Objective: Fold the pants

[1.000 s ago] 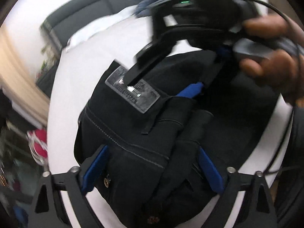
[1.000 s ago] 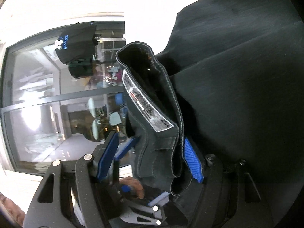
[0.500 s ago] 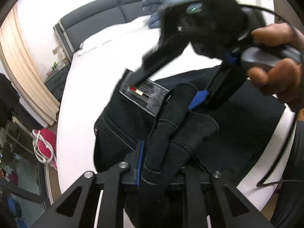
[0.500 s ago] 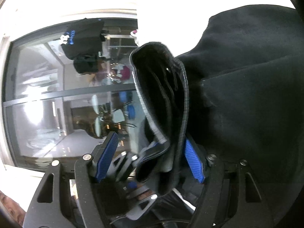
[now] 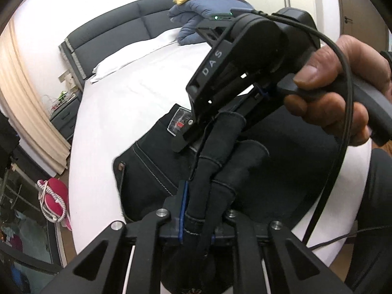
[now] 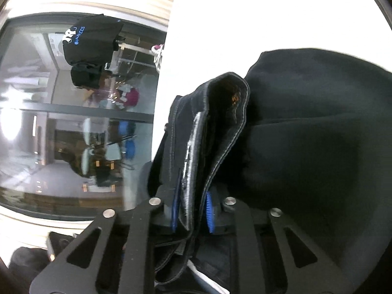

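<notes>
Black denim pants (image 5: pixel 156 171) lie in a heap on the white bed (image 5: pixel 137 93), with a grey waist patch (image 5: pixel 178 122) showing. My left gripper (image 5: pixel 197 216) is shut on a bunched fold of the waistband and holds it up. In the left wrist view the right gripper (image 5: pixel 193 134) is clamped on the waistband by the patch, a hand holding its handle. In the right wrist view my right gripper (image 6: pixel 191 210) is shut on the waistband edge, with the patch (image 6: pixel 189 161) between its blue pads. The rest of the pants (image 6: pixel 306 134) spreads to the right.
A dark headboard (image 5: pixel 110 31) with blue and yellow pillows (image 5: pixel 203 5) is at the far end of the bed. A nightstand (image 5: pixel 65 112), curtain (image 5: pixel 27 103) and pink bag (image 5: pixel 52 201) stand left of the bed. A glass door (image 6: pixel 73 122) shows in the right wrist view.
Both grippers went from open around the waistband to shut on it. The waistband has been gathered and lifted off the bed.
</notes>
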`<state>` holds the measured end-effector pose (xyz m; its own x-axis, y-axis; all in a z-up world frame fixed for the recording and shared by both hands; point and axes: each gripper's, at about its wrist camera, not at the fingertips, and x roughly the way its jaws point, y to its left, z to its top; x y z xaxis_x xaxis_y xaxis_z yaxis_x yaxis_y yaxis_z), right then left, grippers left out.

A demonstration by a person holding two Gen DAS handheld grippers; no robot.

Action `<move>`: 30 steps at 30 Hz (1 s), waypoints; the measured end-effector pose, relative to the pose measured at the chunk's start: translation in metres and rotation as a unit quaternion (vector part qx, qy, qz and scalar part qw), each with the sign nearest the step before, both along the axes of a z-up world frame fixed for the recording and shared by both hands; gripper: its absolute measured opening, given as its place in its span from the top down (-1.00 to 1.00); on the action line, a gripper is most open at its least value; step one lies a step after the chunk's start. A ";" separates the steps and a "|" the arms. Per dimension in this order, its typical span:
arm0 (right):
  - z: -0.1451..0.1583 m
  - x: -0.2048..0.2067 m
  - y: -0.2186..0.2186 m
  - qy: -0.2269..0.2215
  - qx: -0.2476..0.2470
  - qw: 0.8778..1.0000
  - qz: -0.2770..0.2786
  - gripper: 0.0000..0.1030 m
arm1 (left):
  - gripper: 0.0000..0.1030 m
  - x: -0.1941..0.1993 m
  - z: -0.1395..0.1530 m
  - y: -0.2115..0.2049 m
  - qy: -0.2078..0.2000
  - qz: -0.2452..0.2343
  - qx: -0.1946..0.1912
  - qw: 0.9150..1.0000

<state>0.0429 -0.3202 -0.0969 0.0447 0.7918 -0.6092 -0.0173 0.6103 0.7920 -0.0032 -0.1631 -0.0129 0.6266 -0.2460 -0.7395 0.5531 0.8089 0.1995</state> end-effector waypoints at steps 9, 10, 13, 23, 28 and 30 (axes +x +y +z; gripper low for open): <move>0.019 -0.029 -0.087 -0.042 -0.026 0.997 -0.067 0.74 | 0.73 -0.014 0.013 -0.058 0.002 -0.082 -0.006 0.997; 0.019 -0.032 -0.099 -0.042 -0.030 0.996 -0.074 0.74 | 0.73 -0.014 0.013 -0.064 0.005 -0.089 -0.008 0.996; 0.017 -0.038 -0.132 -0.043 -0.049 0.994 -0.092 0.74 | 0.73 -0.015 0.008 -0.088 0.014 -0.115 -0.010 0.993; 0.001 -0.059 -0.212 -0.054 -0.089 0.987 -0.124 0.75 | 0.73 -0.020 -0.011 -0.146 0.049 -0.158 -0.003 0.986; -0.007 -0.056 -0.219 -0.053 -0.094 0.986 -0.130 0.75 | 0.73 -0.011 -0.013 -0.151 0.060 -0.160 -0.002 0.985; -0.010 -0.062 -0.218 -0.052 -0.096 0.985 -0.132 0.75 | 0.73 -0.011 -0.016 -0.150 0.064 -0.165 -0.002 0.984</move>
